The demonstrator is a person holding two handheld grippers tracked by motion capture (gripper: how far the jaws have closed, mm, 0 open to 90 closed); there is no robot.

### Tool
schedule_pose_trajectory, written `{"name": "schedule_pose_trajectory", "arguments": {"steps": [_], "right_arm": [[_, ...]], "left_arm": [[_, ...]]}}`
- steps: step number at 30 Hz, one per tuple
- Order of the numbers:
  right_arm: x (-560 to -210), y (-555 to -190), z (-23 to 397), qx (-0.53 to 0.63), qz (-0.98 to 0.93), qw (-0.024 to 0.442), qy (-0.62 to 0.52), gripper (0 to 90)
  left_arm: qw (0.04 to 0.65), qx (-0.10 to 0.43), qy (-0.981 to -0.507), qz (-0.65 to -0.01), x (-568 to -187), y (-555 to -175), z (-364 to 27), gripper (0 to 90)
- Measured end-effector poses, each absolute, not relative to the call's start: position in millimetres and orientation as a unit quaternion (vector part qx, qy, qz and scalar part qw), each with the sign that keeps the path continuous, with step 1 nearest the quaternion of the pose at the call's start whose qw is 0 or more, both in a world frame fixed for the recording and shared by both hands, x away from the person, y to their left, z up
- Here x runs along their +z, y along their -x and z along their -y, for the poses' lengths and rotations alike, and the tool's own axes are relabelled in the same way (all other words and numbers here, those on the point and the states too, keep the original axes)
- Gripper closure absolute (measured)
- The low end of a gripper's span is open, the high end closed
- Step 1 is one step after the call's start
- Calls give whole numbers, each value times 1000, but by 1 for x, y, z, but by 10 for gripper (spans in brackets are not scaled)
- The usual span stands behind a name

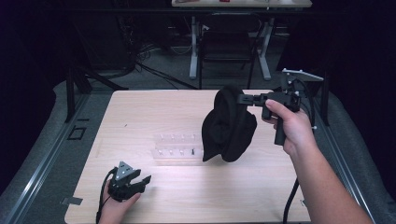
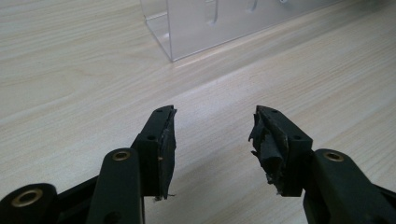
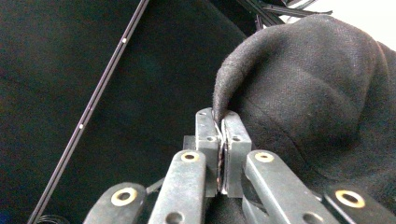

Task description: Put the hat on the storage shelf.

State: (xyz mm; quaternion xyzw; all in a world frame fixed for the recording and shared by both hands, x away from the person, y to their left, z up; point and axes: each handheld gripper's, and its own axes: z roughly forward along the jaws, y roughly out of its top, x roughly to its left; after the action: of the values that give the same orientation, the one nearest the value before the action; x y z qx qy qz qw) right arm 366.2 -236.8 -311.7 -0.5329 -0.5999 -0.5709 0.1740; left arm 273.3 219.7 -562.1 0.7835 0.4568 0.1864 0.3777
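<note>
Above the table [image 1: 140, 116], a rumpled black cloth [image 1: 229, 126] hangs bunched.

Lab or workshop, wooden table [image 1: 140, 112], floor cables [image 1: 154, 70], desk frame [image 1: 194, 46] (dim)

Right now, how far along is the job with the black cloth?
Done: the right claw is shut on an edge of the black cloth and holds it hanging clear above the table. In hand: carrying it; the left claw rests open near the table's front edge, nothing between its jaws. Left: setting the cloth down, probably near the clear plastic rack, which it hangs beside.
</note>
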Motion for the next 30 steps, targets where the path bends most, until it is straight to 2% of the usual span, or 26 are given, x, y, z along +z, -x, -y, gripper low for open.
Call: {"name": "schedule_pose_trajectory", "arguments": {"steps": [30], "right_arm": [[-325, -398, 193, -561, 599, 160, 549, 882]], "left_arm": [[376, 186, -786, -454, -562, -274, -219, 493]]}}
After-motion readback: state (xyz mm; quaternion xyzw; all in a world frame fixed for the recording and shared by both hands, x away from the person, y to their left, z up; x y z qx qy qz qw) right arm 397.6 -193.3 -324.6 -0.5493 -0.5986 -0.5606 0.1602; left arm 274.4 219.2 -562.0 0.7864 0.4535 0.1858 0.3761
